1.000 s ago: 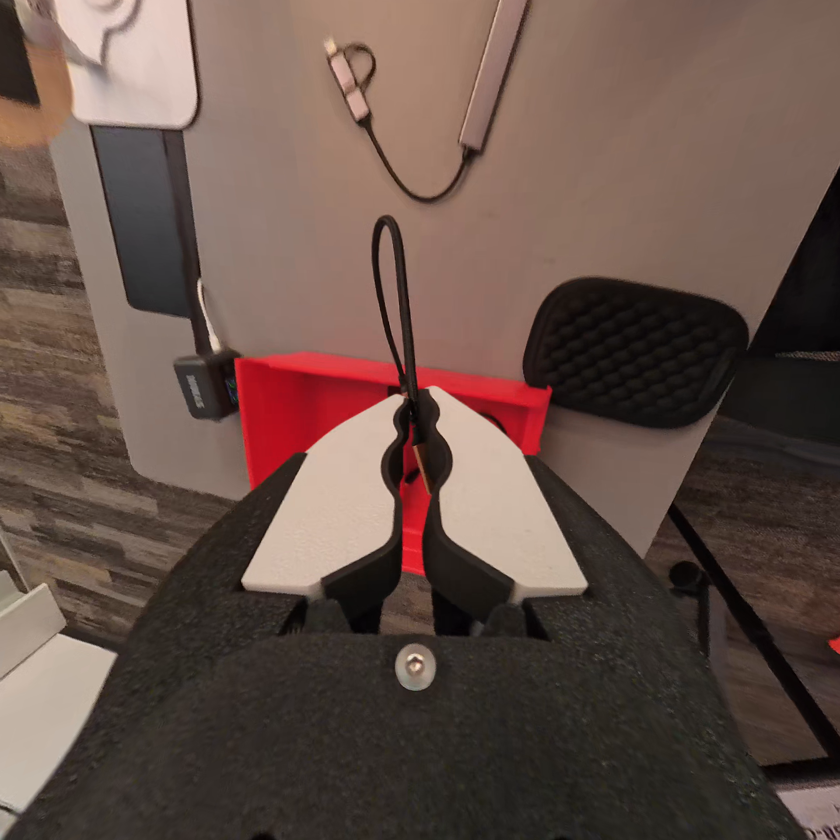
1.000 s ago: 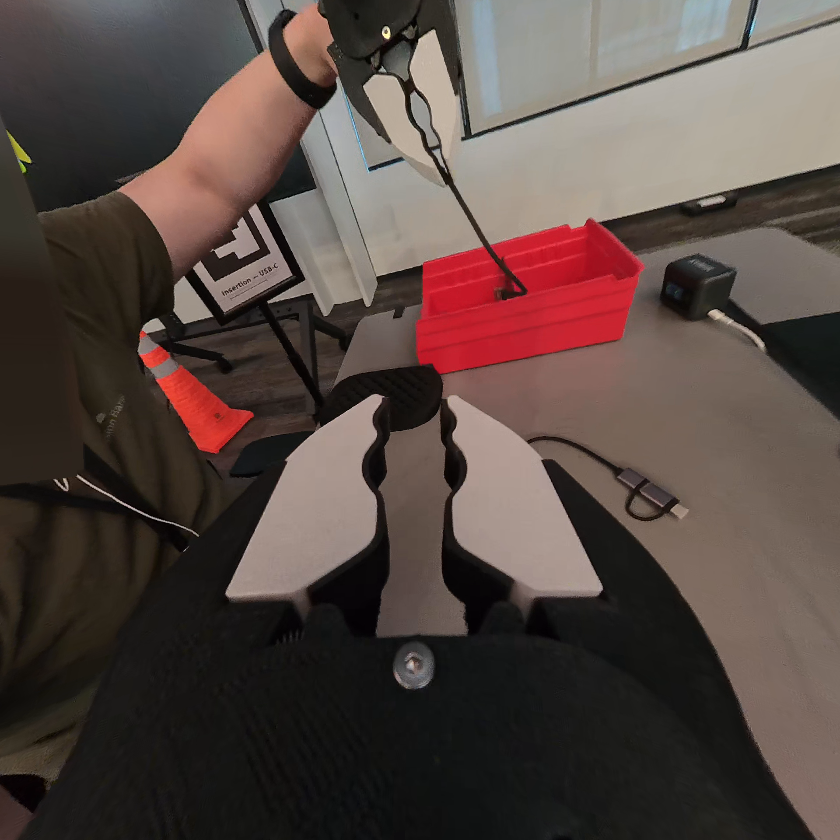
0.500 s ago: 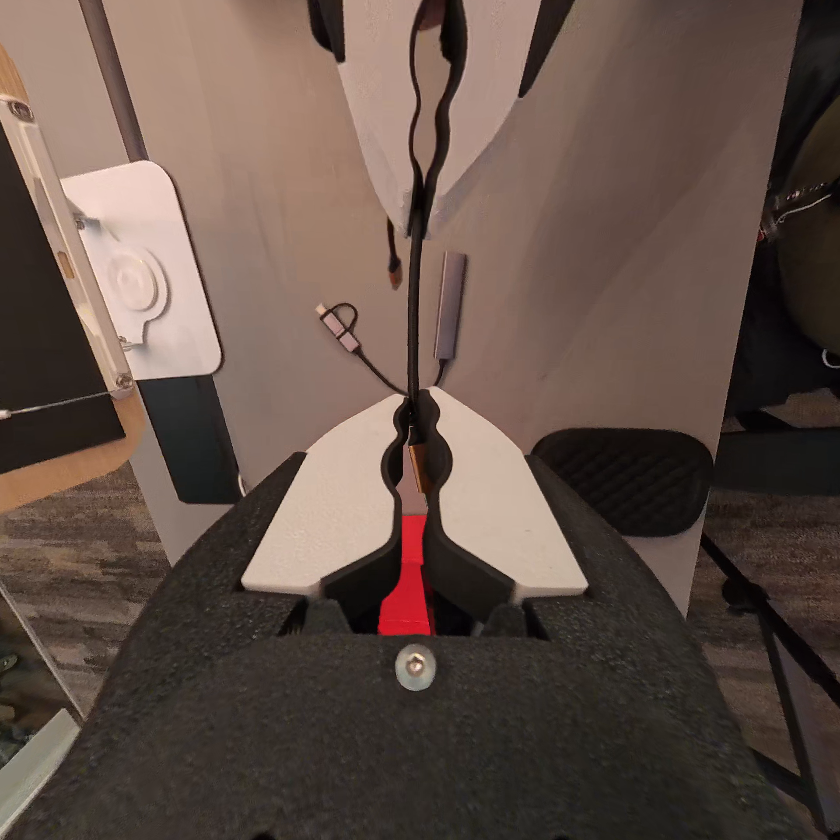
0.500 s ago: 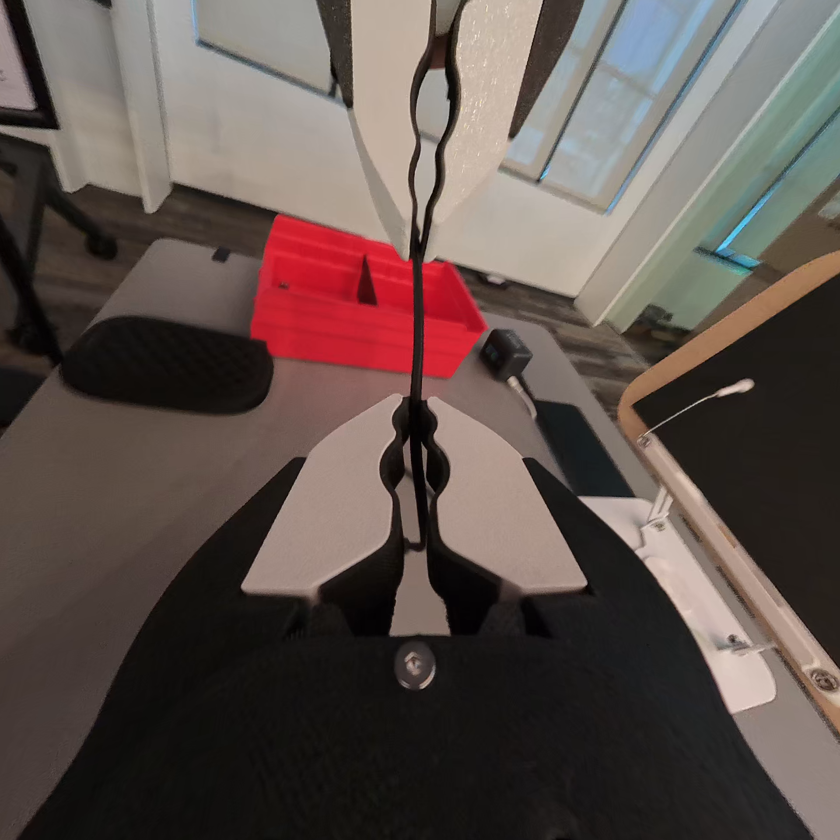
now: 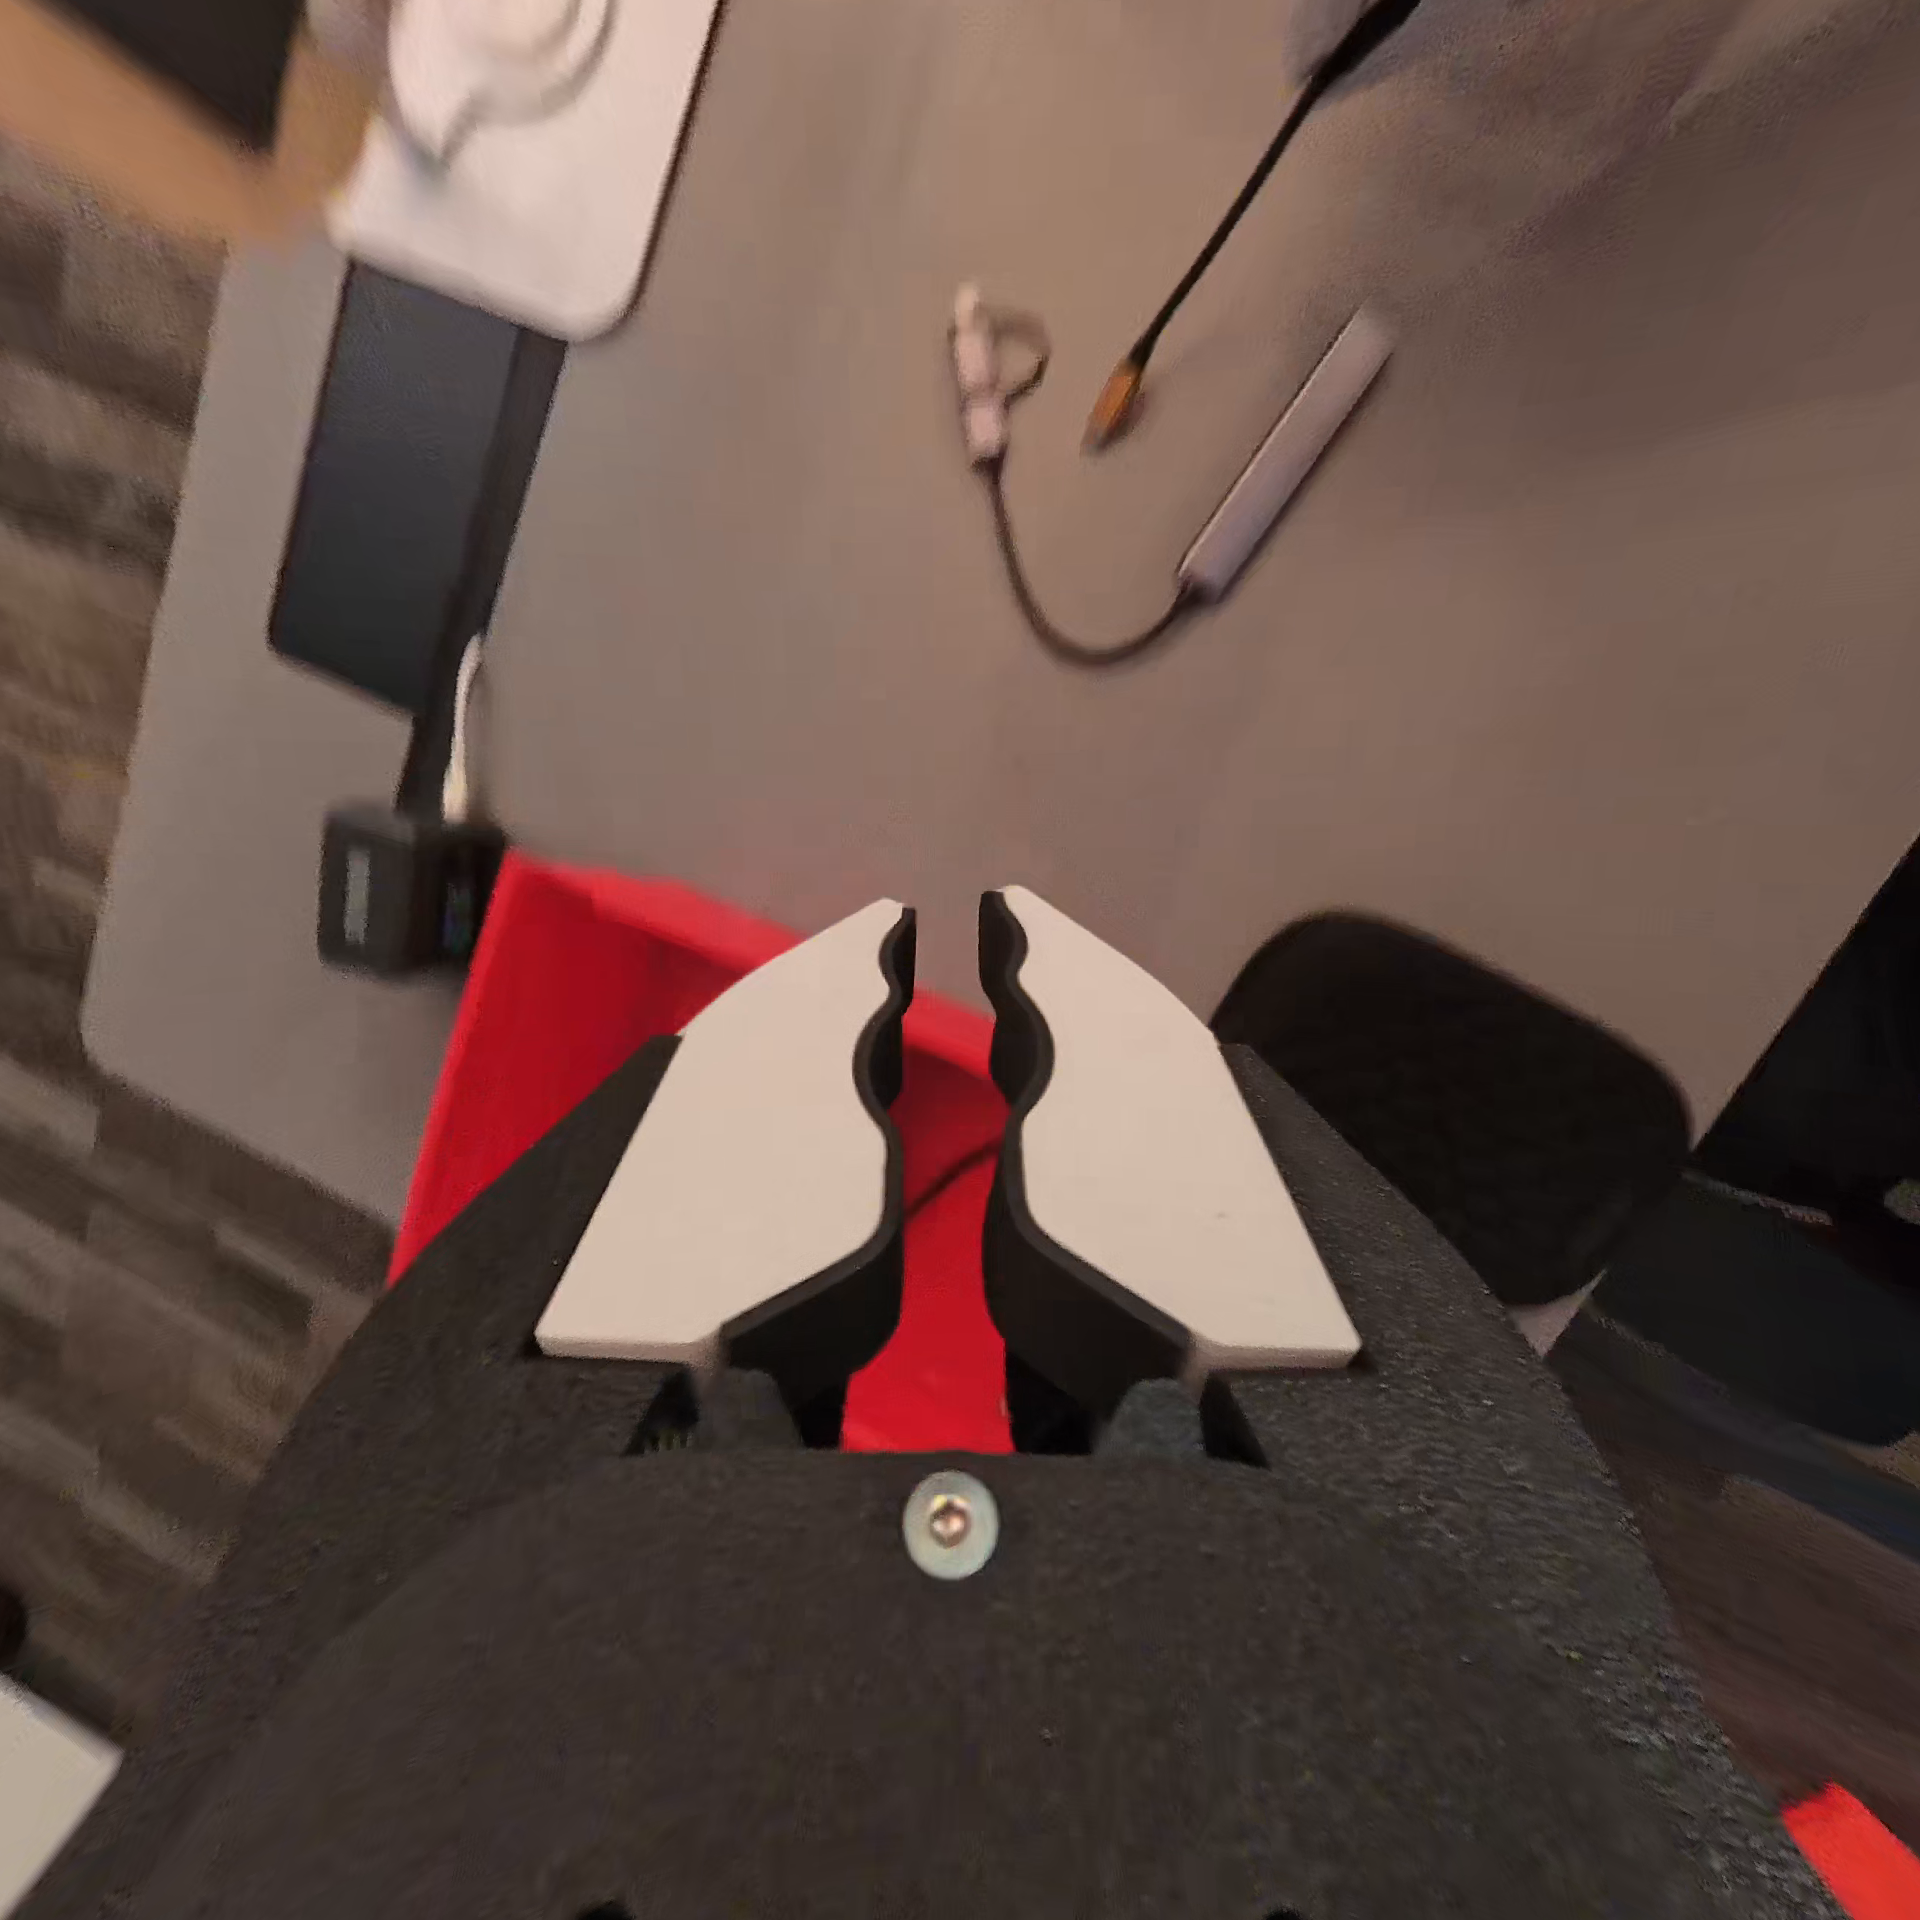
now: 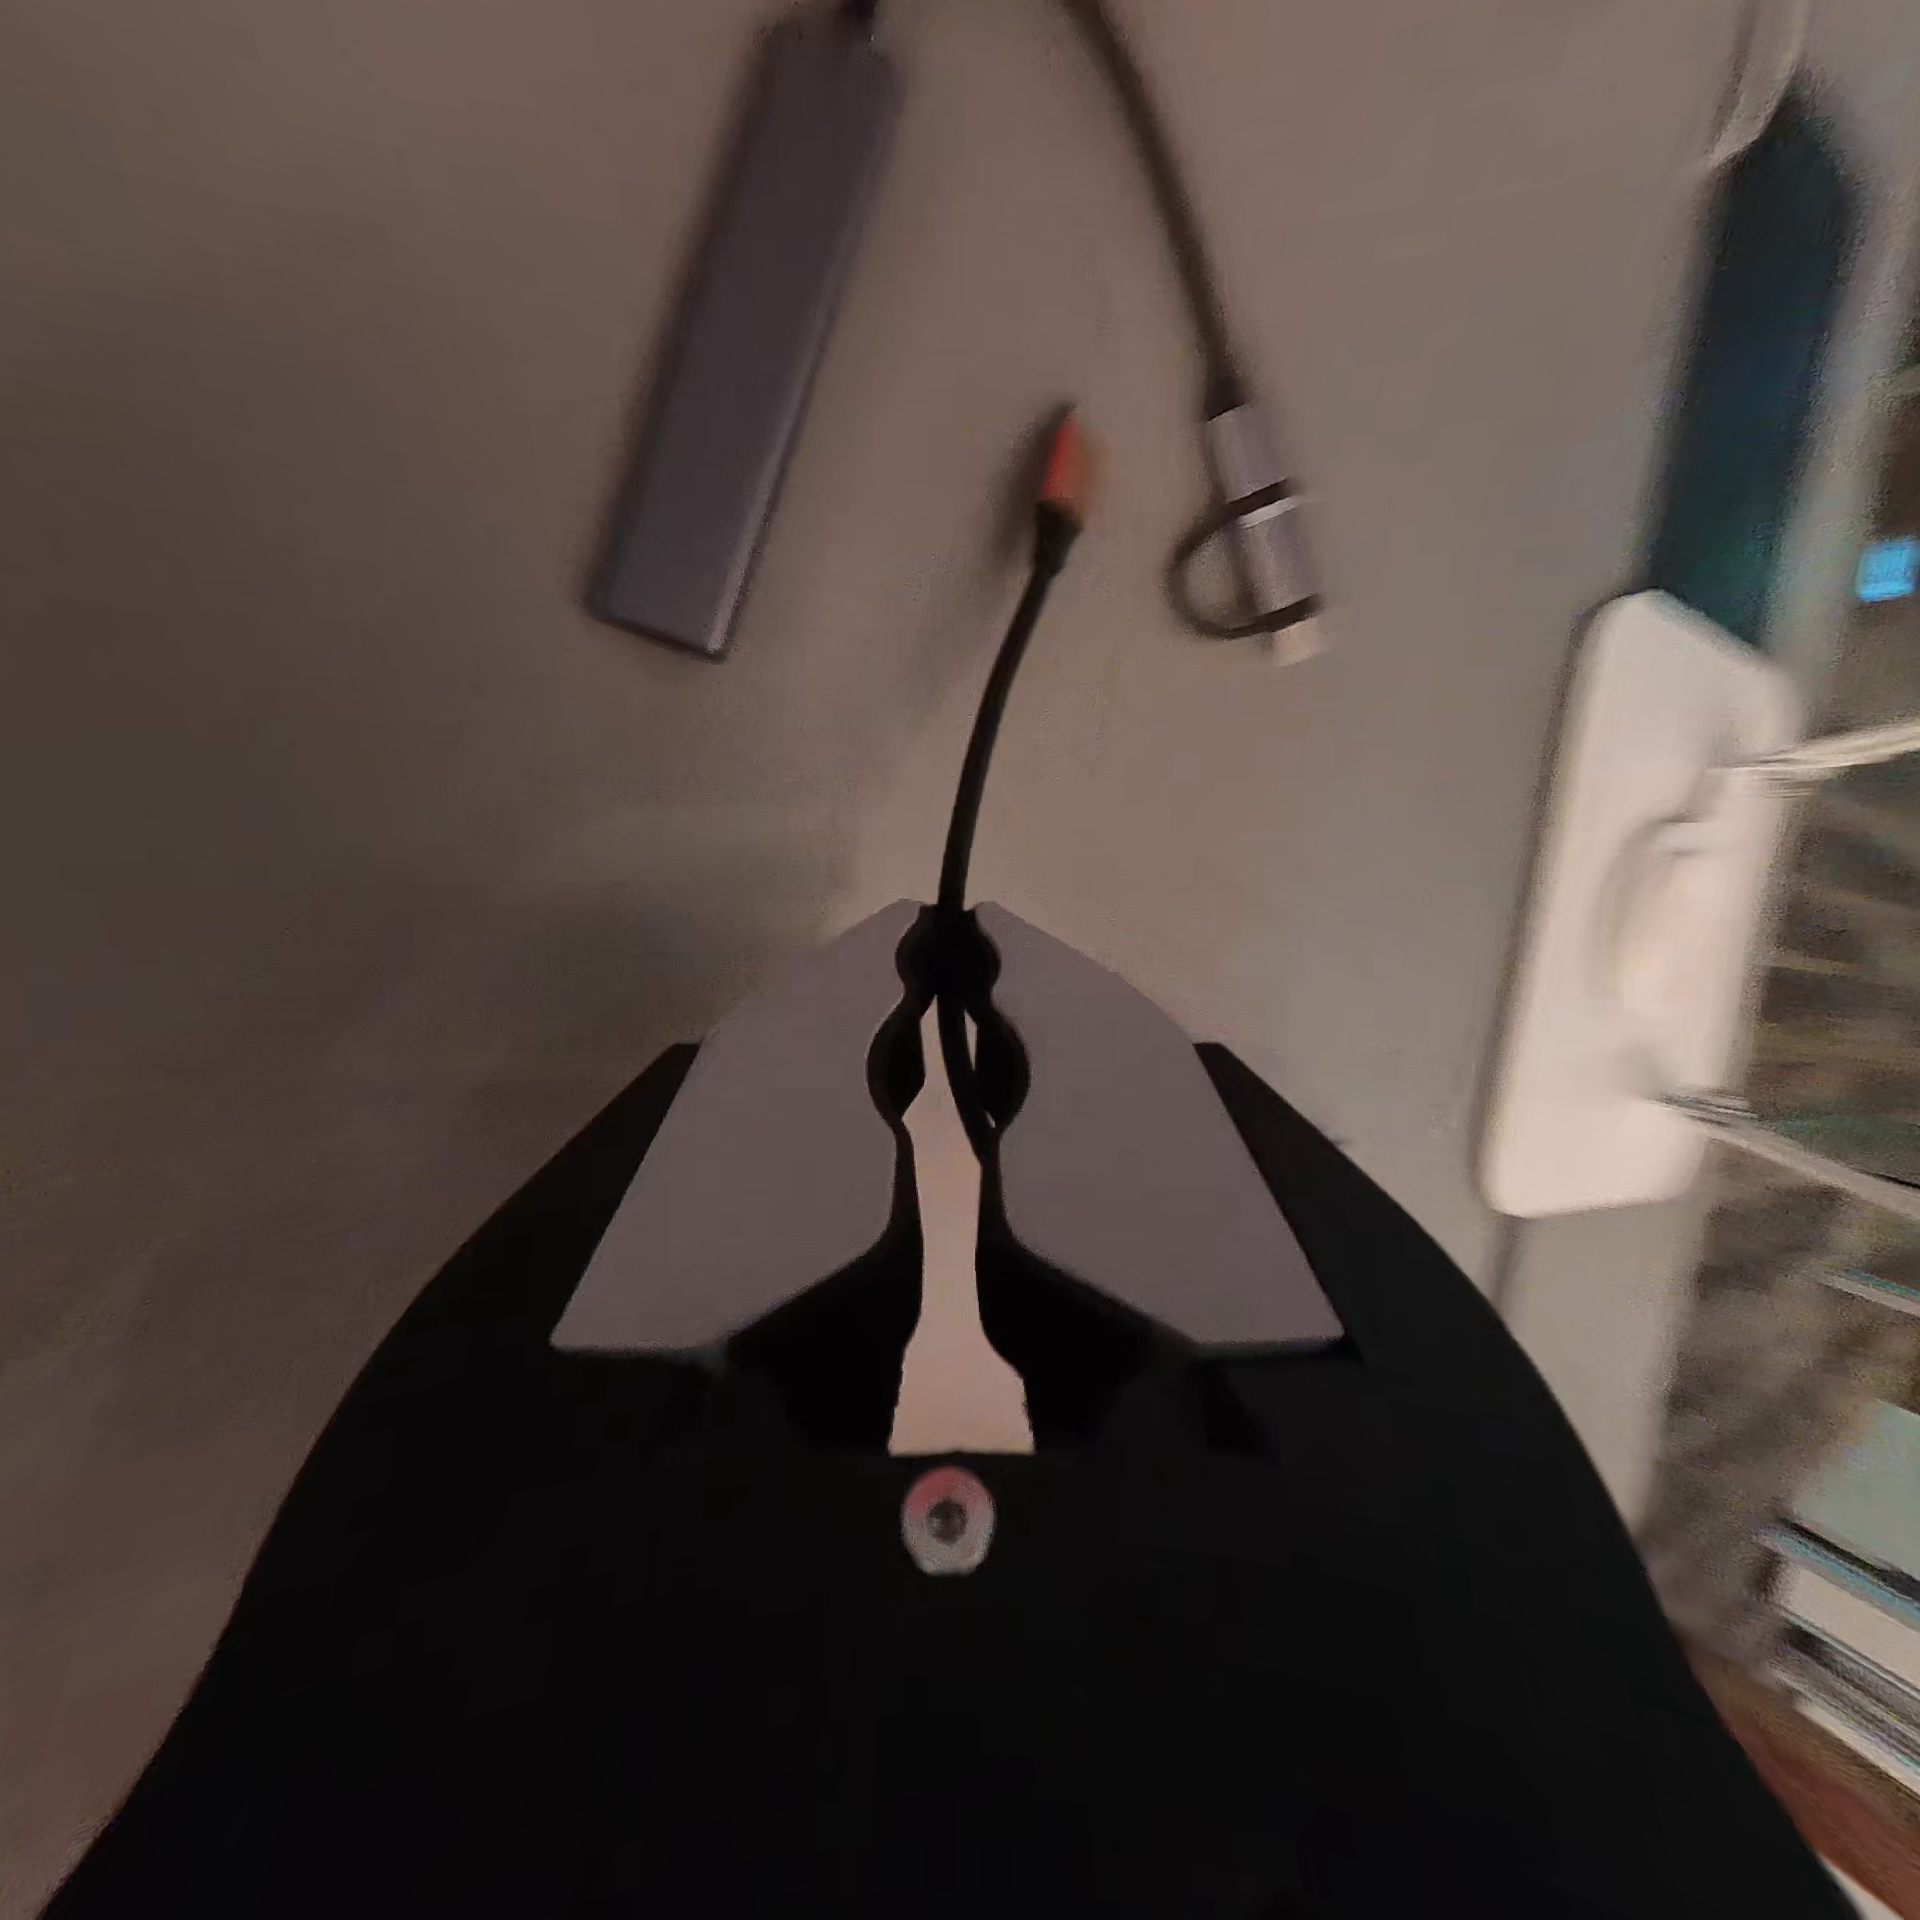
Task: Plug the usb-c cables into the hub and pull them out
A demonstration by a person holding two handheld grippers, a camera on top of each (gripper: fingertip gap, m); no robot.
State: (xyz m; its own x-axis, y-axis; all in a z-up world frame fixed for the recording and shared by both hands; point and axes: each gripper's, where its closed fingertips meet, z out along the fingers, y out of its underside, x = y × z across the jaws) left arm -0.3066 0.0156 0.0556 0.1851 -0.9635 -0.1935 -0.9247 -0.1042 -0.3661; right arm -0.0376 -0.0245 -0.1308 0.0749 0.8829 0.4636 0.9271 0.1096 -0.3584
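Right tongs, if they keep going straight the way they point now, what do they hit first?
Probably the grey table top. The right tongs are shut on the black cable, whose orange plug leads, aimed between the hub and its grey connector. Blur makes depth unsure.

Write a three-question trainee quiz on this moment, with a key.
1. True or false: the left gripper holds the black cable.
2. Which gripper is shut on that cable? A left, B right.
3. Fill in: the cable's orange-tipped plug hangs between the grey hub and the hub's own ____ connector.

Key: 1 false, its fingers stand apart and empty over the red bin. 2 B. 3 silver.
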